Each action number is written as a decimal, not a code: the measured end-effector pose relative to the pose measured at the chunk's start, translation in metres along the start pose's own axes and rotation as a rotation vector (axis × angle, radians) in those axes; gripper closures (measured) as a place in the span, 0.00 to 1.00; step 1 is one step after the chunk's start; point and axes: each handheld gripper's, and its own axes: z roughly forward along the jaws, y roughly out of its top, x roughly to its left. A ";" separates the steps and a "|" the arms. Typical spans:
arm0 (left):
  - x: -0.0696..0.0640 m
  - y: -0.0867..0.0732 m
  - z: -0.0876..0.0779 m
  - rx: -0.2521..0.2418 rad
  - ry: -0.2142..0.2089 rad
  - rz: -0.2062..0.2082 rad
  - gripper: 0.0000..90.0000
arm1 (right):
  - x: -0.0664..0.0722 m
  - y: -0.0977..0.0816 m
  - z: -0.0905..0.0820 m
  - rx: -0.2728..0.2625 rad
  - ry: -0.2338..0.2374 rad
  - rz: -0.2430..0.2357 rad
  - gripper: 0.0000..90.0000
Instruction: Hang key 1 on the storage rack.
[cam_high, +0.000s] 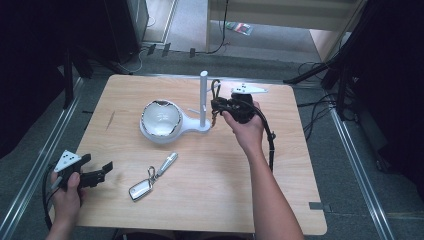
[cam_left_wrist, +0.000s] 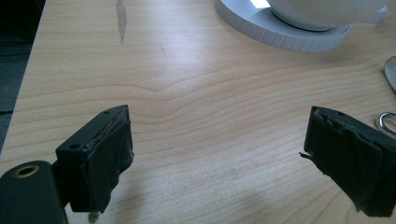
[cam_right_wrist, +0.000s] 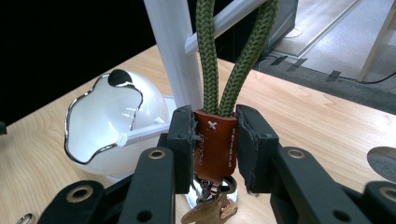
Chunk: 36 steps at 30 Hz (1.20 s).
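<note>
While the left gripper (cam_high: 102, 169) rests wide open and empty near the table's front edge, the right gripper (cam_right_wrist: 215, 140) clamps the brown leather tab (cam_right_wrist: 215, 144) of a green braided cord loop (cam_right_wrist: 233, 56), which should be eased squarely over the white stand's peg (cam_right_wrist: 233, 14).

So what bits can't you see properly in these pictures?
- Keys under the brown leather tab: right gripper view, hidden behind the tongs and cut off by the bottom edge.
- Top of the green rope loop: cut off by the top edge, so what it hangs on stays unseen.
- White bowl: left gripper view, cut off at the top.
</note>
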 end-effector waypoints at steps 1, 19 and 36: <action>0.000 0.000 0.000 0.000 0.000 0.000 0.09 | 0.001 -0.001 0.001 0.010 -0.003 -0.008 0.78; 0.000 0.000 0.000 0.001 0.001 0.002 0.09 | 0.006 -0.012 0.003 0.036 -0.031 -0.042 0.71; -0.001 0.000 0.000 0.007 0.005 0.010 0.09 | 0.009 -0.034 -0.028 -0.009 -0.157 -0.087 0.54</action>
